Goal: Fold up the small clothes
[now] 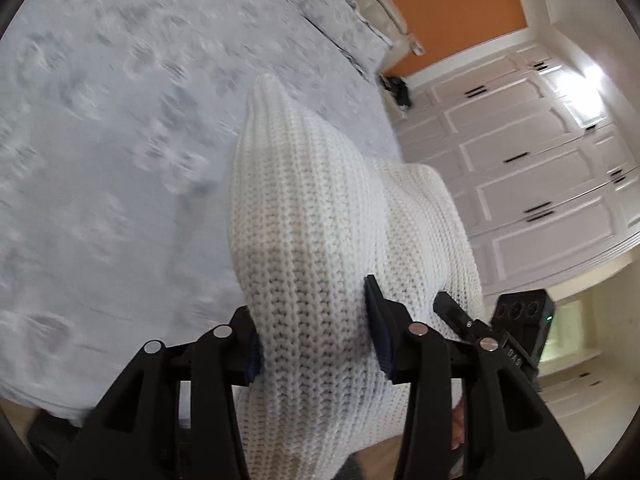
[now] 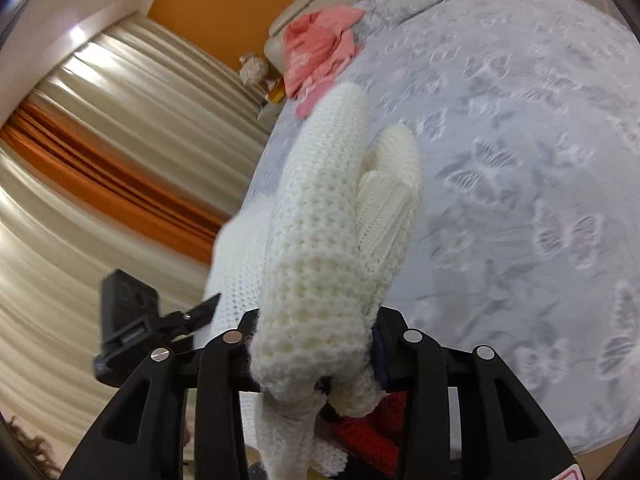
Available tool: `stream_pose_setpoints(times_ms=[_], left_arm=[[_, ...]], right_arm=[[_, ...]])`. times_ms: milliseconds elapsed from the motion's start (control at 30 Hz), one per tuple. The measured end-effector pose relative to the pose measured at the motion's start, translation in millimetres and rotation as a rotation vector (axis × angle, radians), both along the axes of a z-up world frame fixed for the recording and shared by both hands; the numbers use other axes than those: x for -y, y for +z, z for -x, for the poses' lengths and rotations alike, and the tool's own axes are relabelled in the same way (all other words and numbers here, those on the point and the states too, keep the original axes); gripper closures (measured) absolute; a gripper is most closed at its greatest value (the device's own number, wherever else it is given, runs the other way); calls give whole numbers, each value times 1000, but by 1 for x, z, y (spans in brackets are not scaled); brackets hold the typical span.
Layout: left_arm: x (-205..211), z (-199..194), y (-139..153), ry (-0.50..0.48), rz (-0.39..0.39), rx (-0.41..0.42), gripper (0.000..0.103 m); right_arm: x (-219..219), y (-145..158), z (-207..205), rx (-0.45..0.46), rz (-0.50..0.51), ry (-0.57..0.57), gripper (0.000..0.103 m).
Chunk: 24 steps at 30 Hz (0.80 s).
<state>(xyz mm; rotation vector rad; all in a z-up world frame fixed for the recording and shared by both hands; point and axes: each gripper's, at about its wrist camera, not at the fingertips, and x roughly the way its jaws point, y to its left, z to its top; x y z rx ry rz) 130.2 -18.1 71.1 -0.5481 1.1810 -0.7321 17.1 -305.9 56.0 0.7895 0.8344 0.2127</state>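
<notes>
White ribbed knit fills the middle of both views: a small sweater [image 1: 320, 240] held up above a pale grey bedspread [image 1: 100, 140], gripped at one end by each tool.

In the left wrist view the left gripper [image 1: 316, 340] is clamped on the sweater, a thick fold of knit squeezed between its two dark fingers [image 1: 376, 320]. From the jaws the fabric runs forward and away from the camera, its long axis roughly in line with the fingers, narrowing to a rounded tip that points toward the far side of the bed. A second layer of the knit spreads out to the right behind it, where part of the other tool shows near the edge.

In the right wrist view the right gripper [image 2: 316, 344] is likewise closed on the sweater [image 2: 320, 220], the bunched edge pinched between its fingers and some knit spilling down below them. The roll of fabric reaches forward and slightly rightward, ending in a blunt tip, with a ribbed cuff-like piece lying just beside it on the right. Something red [image 2: 368, 436] sits below the jaws, too hidden to identify.

A pink garment [image 2: 320, 56] lies crumpled at the far edge of the bedspread, well apart from the sweater, near the orange wall [image 2: 224, 4]
</notes>
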Motion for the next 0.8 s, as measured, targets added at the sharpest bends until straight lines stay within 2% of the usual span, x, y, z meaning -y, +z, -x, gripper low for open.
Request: stream_pose_setpoints(times_ms=[33,67,100,133,167,200,233,300,333,367,467,567,600,633,667,800], left_arm=[[-11,-3,-7,29,-53,1,50],[-22,-6,-21,61,-121,10,26],[-26,-10,-35,84,-173,24,13],[-33,-13,-56,114,-256,50,10],[-41,-14,-71,138,-333,51,12],[-62,-13,-93,165,-426,8,16],[-74,-8,-106,171,-432,-37,22],[-95,7,-111,207,-348,-63,22],[-100,15,-109,222,-340,-52,21],[-103,26,-104,227,-350,-22,20],[-91,41,-95,207,-421,49,19],[-71,49,-97,152,-514,106,19],[-66,51,-98,138,-535,115,19],[-65,57,-98,125,-558,124,19],[-60,59,-98,116,-585,134,19],[-56,68,-89,110,-626,187,19]], right_arm=[[-10,-17,-9,-16,-17,9,54],[-17,-31,-21,-29,-12,18,50],[-30,-59,-33,-76,51,26,50],[-40,-84,-41,-151,138,32,50],[-46,-98,-48,-214,197,33,50],[-53,-115,-47,-295,258,35,50],[-54,-117,-40,-284,243,34,51],[-62,-104,-19,-212,211,49,51],[-67,-98,-12,-203,223,62,56],[-73,-93,-8,-188,233,84,68],[-101,-84,-4,-174,279,177,84],[-127,-100,-19,-227,379,235,86],[-127,-122,-25,-293,429,233,88],[-125,-146,-29,-368,492,229,95],[-121,-159,-29,-394,513,227,95],[-117,-135,-14,-355,489,180,95]])
